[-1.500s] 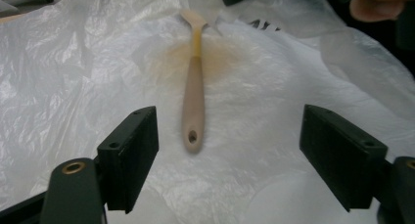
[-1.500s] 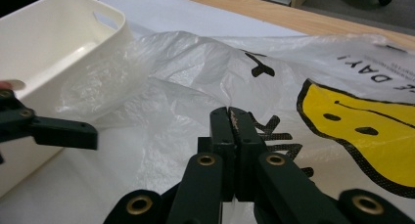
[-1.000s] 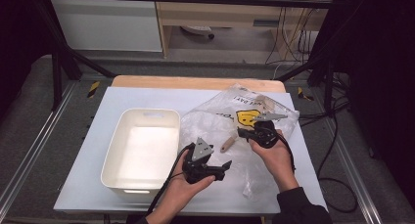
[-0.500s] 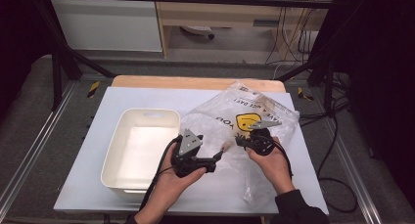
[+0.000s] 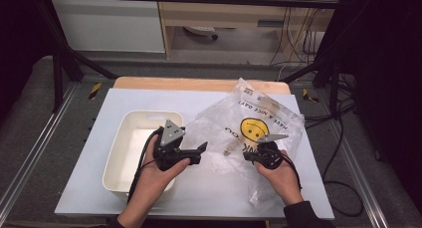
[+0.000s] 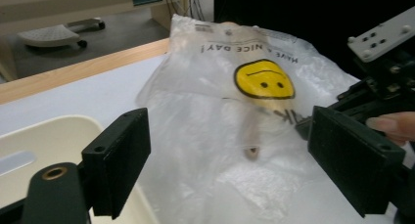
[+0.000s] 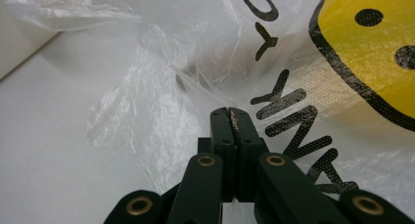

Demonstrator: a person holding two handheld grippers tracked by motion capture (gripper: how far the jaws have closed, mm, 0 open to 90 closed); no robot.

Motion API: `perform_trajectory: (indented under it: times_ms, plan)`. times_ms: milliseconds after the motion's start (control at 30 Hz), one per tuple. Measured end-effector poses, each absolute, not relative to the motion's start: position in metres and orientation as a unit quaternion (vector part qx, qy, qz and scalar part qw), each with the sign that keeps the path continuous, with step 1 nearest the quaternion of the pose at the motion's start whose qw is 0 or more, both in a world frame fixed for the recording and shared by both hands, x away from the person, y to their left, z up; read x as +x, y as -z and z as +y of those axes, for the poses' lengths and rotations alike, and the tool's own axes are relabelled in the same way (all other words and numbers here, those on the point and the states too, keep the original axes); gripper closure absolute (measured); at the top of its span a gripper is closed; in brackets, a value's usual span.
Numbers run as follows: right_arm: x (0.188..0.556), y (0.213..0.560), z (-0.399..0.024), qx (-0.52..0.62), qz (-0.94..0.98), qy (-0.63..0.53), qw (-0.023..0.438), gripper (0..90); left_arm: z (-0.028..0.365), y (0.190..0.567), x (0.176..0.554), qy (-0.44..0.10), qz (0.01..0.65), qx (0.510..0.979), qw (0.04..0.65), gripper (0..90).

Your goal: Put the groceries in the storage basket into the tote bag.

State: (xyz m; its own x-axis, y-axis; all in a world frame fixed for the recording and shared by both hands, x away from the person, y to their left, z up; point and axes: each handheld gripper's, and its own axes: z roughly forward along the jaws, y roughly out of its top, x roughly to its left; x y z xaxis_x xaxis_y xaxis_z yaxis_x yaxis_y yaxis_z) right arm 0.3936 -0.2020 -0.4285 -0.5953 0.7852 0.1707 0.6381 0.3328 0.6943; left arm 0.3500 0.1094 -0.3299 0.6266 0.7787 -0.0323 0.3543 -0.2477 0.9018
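A clear plastic bag [image 5: 249, 116] printed with a yellow smiley face [image 6: 264, 79] lies crumpled on the white table at centre right. Inside it sits a pale wooden piece [image 5: 229, 149] [image 6: 252, 138]. My right gripper [image 5: 246, 158] points left at the bag's near edge, and its jaws [image 7: 229, 115] are shut together with a fold of the bag's film pinched at their tips. My left gripper [image 5: 200, 154] is held just left of the bag, over the right rim of the white bin [image 5: 124, 138]. It faces the bag [image 6: 230, 150] and is open, with nothing between its fingers.
The white bin [image 6: 39, 141] stands empty at the table's left. A wooden strip [image 5: 199, 84] runs along the table's far edge. Black frame bars and cables [image 5: 343, 138] flank the table on the right. Open white tabletop [image 5: 214, 193] lies in front of both hands.
My left gripper has risen and shifted left, from in front of the bag to the bin's right rim. My right gripper has come toward the table's front, still gripping the bag.
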Motion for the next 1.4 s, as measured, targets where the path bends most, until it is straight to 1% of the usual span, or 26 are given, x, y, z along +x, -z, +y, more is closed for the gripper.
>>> perform_trajectory:
  times_ms: [133,267,433,667,833,967,1067,1133,1233,1333,1400]
  plan:
    - [0.392,0.431,-0.205,0.438,0.813,-0.372,0.094,90.0,0.121,0.330,0.353,-0.220,0.376,0.766,0.472,15.6]
    - [0.393,0.434,-0.205,0.440,0.813,-0.369,0.093,90.0,0.131,0.328,0.353,-0.225,0.385,0.761,0.471,15.4]
    - [0.394,0.437,-0.197,0.439,0.813,-0.373,0.087,90.0,0.147,0.328,0.357,-0.241,0.396,0.755,0.464,14.9]
    - [0.394,0.438,-0.187,0.431,0.818,-0.371,0.091,90.0,0.172,0.332,0.361,-0.244,0.406,0.747,0.466,11.8]
    - [0.394,0.439,-0.181,0.425,0.820,-0.372,0.093,90.0,0.181,0.335,0.364,-0.247,0.415,0.745,0.460,11.6]
    - [0.393,0.440,-0.173,0.414,0.827,-0.369,0.094,87.8,0.184,0.337,0.366,-0.247,0.419,0.745,0.456,11.6]
    - [0.391,0.440,-0.170,0.407,0.831,-0.364,0.104,82.5,0.185,0.337,0.366,-0.247,0.419,0.746,0.455,11.6]
    - [0.389,0.439,-0.171,0.407,0.830,-0.366,0.109,75.5,0.186,0.338,0.367,-0.247,0.420,0.745,0.455,11.6]
    - [0.388,0.435,-0.172,0.409,0.822,-0.377,0.119,59.3,0.188,0.338,0.368,-0.248,0.422,0.745,0.453,11.6]
    - [0.385,0.428,-0.175,0.414,0.810,-0.392,0.138,42.4,0.191,0.338,0.369,-0.251,0.424,0.744,0.452,11.6]
    - [0.381,0.424,-0.178,0.416,0.804,-0.396,0.154,33.5,0.193,0.338,0.369,-0.252,0.426,0.742,0.452,11.6]
